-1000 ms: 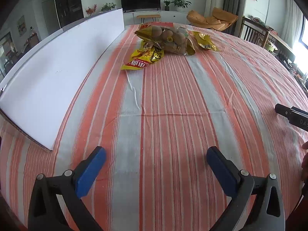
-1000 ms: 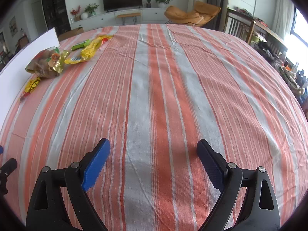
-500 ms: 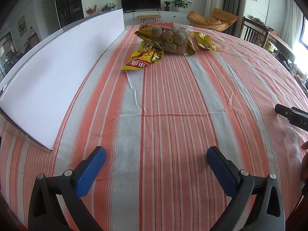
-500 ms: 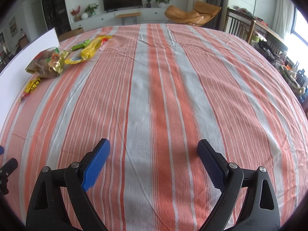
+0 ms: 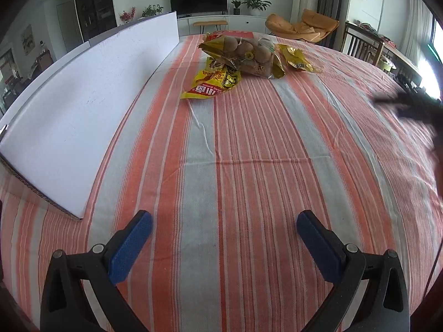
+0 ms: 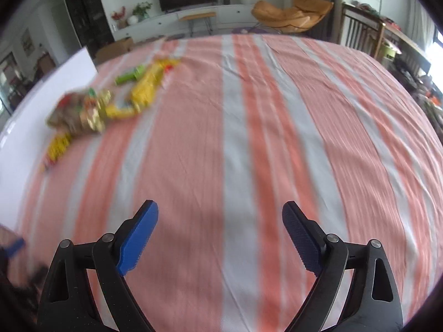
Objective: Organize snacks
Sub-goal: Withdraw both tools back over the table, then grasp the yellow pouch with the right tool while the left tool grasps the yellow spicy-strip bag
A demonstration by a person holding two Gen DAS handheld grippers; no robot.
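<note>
Several snack packs lie at the far end of the striped table. A clear bag of brown round snacks [image 5: 243,55] sits between a yellow and red packet [image 5: 213,85] and a gold packet [image 5: 296,59]. In the right wrist view the same heap is blurred: the brown bag [image 6: 79,112], a yellow packet [image 6: 146,88] and a green pack [image 6: 130,76]. My left gripper [image 5: 224,221] stands open over bare cloth, far from the snacks. My right gripper [image 6: 220,211] is open too, holding nothing, and shows as a dark blur [image 5: 407,105] at the right of the left wrist view.
A long white board [image 5: 91,102] lies along the table's left side. The orange and grey striped tablecloth [image 5: 249,166] covers the whole table. Behind it are a TV cabinet, an orange lounge chair [image 5: 301,26] and wooden chairs at the right.
My right gripper has lifted and swung forward toward the snacks; its view is now motion-blurred. The left gripper has hardly moved. Both stayed open.
</note>
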